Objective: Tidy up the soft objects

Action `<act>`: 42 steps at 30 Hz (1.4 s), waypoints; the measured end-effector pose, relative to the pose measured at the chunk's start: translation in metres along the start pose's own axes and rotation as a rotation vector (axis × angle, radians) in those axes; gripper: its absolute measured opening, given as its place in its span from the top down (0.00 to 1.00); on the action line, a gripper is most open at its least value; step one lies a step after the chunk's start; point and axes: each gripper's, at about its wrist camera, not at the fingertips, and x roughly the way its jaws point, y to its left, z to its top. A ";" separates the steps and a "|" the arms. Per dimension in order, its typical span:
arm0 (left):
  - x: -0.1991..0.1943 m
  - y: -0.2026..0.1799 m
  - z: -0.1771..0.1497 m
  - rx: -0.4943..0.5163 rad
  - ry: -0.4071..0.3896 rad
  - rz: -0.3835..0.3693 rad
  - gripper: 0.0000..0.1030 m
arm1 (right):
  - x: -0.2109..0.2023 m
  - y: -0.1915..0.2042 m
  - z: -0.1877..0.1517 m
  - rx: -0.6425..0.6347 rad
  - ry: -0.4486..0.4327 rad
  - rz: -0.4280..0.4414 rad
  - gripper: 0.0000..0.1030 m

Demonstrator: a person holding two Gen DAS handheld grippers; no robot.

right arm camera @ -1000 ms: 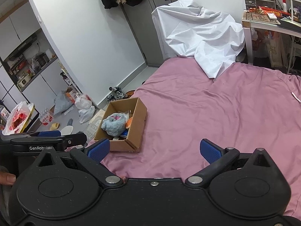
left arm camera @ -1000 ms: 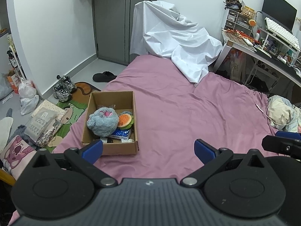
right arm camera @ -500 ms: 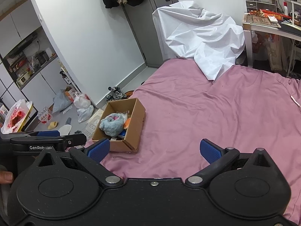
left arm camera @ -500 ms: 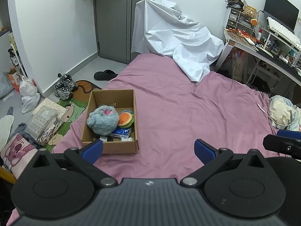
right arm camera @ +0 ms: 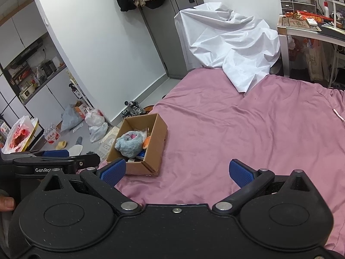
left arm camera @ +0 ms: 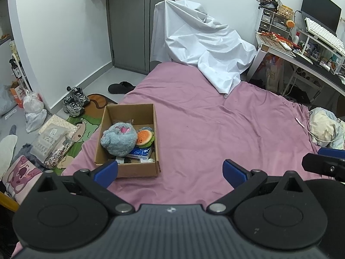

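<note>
1. Holding both grippers above the near edge of the bed (left arm camera: 215, 129), you have your left gripper (left arm camera: 170, 170) and right gripper (right arm camera: 176, 170) spread wide with nothing between the blue pads.
2. Your cardboard box (left arm camera: 129, 170) sits left of centre in the left wrist view, at the bed's left edge, with the floor just beyond it.
3. Inside it lie a grey-blue plush toy (left arm camera: 118, 139), an orange-and-green plush (left arm camera: 145, 137) touching its right side, and a blue packet (left arm camera: 140, 152) below them.
4. The left gripper's left pad overlaps the box's near corner in the frame.
5. A white sheet (left arm camera: 204, 49) drapes over the bed's far end, upper centre.
6. To the right of the box, the pink cover lies open up to a bundle of pale cloth (left arm camera: 325, 127) at the right edge.
7. Shoes (left arm camera: 74, 102), bags and a mat crowd the floor at left.
</note>
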 end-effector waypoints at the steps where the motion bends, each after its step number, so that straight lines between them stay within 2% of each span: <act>1: -0.001 0.000 0.000 -0.001 0.001 -0.001 0.01 | 0.000 0.000 0.000 0.000 -0.001 0.001 0.00; 42: -0.001 -0.005 -0.003 -0.002 0.005 -0.001 0.01 | -0.002 -0.001 -0.001 0.007 -0.007 -0.003 0.00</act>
